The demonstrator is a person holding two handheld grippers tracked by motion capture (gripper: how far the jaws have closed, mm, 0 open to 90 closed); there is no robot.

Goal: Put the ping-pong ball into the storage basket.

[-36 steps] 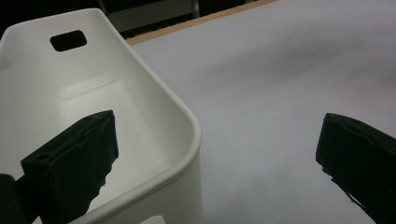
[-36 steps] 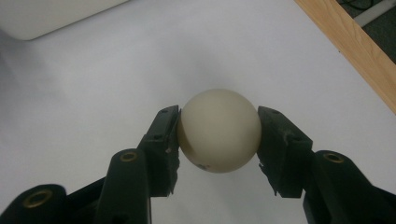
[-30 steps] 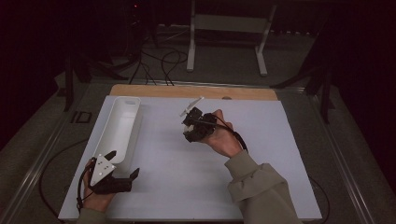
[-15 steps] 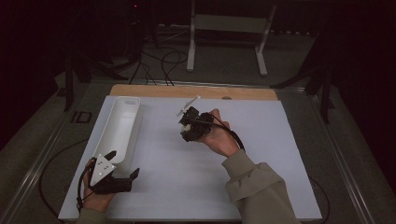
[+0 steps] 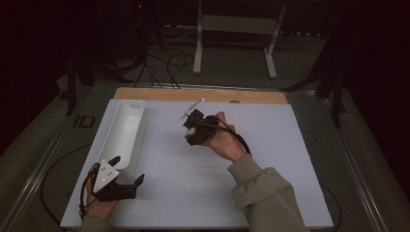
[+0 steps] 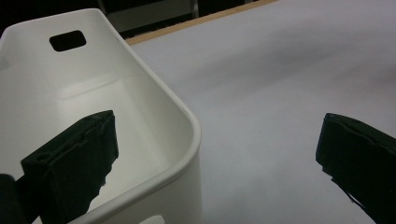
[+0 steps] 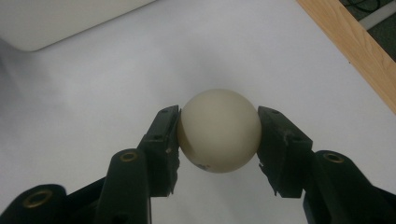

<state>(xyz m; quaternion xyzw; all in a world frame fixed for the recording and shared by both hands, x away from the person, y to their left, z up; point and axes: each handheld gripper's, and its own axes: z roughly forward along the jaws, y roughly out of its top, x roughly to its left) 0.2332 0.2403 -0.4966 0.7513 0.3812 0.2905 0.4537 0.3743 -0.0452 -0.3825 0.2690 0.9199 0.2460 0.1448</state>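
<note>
A cream ball (image 7: pixel 218 129) is clamped between the black jaws of my right gripper (image 7: pixel 218 127), held just above the white table surface. From above, the right gripper (image 5: pixel 194 129) sits mid-table, to the right of a long white bin (image 5: pixel 115 126), with a hand wrapped round it. My left gripper (image 5: pixel 128 169) rests at the near left, by the bin's near end. In the left gripper view its jaws stand wide apart with nothing between them: one jaw is over the bin's inside, the other over the table, straddling the bin's rim (image 6: pixel 189 122). The bin holds nothing that I can see.
A white sheet (image 5: pixel 270 159) covers the table, with a wooden strip (image 5: pixel 251 96) along its far edge. Beyond the table stand a white metal frame (image 5: pixel 234 23) and loose cables (image 5: pixel 167 60) on the dark floor.
The right gripper has shifted slightly left toward the bin, still holding the ball. The left gripper has stayed put.
</note>
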